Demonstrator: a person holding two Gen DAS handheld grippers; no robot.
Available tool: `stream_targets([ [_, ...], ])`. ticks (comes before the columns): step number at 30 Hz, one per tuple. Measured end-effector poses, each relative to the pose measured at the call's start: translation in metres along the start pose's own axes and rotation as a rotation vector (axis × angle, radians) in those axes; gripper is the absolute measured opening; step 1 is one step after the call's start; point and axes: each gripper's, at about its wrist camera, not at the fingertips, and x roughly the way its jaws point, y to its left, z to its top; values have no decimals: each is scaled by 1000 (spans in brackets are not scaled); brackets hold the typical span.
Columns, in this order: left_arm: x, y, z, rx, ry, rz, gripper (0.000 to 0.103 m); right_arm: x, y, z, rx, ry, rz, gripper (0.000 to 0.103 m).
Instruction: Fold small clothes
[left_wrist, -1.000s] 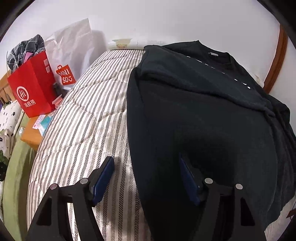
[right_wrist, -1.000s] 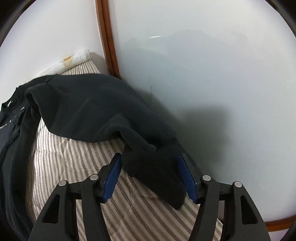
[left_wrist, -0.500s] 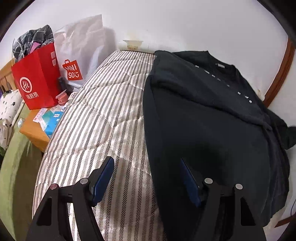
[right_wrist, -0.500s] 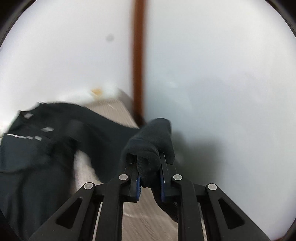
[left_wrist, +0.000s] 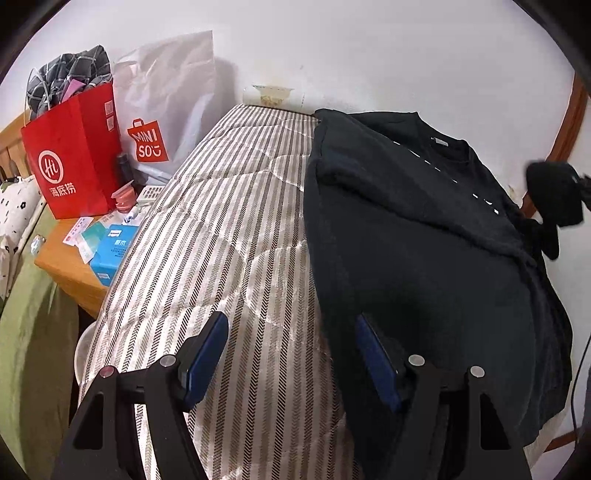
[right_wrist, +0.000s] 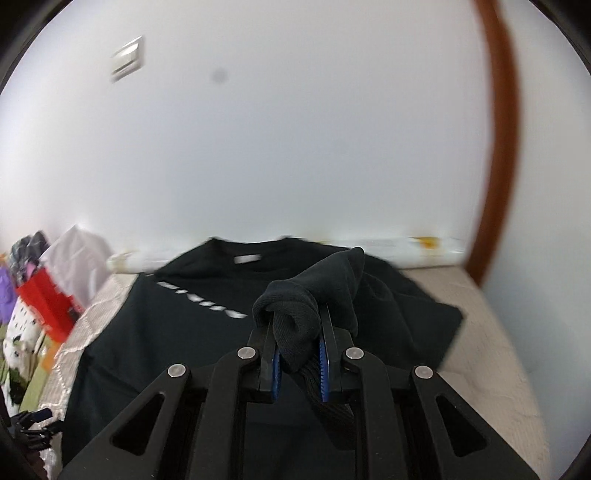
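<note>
Left wrist view: left gripper (left_wrist: 291, 354) fingers spread wide, empty, low over black sweatshirt (left_wrist: 424, 258) at frame right on striped bed (left_wrist: 221, 240); one sleeve already folded across.

Right wrist view: right gripper (right_wrist: 299, 354) fingers clamped on sleeve cuff (right_wrist: 295, 317), lifted at centre. Second sleeve and body folds apparently left.

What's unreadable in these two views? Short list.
- Chest print on the black sweatshirt: motion-blurred in right wrist view, too small in left wrist view.
- Sleeve cuff: its end sits between the right gripper pads, hidden.
- Sweatshirt hem: behind the left gripper finger, left wrist view.
</note>
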Motion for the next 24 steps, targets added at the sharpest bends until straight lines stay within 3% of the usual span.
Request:
stream_targets([
  [7, 8, -9, 5, 17, 2, -1, 69, 48, 79, -14, -98, 45, 137, 17],
  [12, 9, -21, 8, 38, 8, 0, 69, 73, 102, -32, -147, 98, 159, 22],
  [14, 8, -27, 9, 48, 8, -2, 69, 82, 99, -39, -128, 143, 178, 34],
  [16, 6, -34, 11, 61, 5, -7, 69, 87, 91, -47, -119, 184, 172, 53],
  [20, 7, -55, 19, 98, 5, -18, 69, 68, 57, -61, -110, 153, 144, 56],
  [24, 8, -86, 33, 143, -6, -38, 69, 49, 19, -75, -85, 156, 143, 68],
])
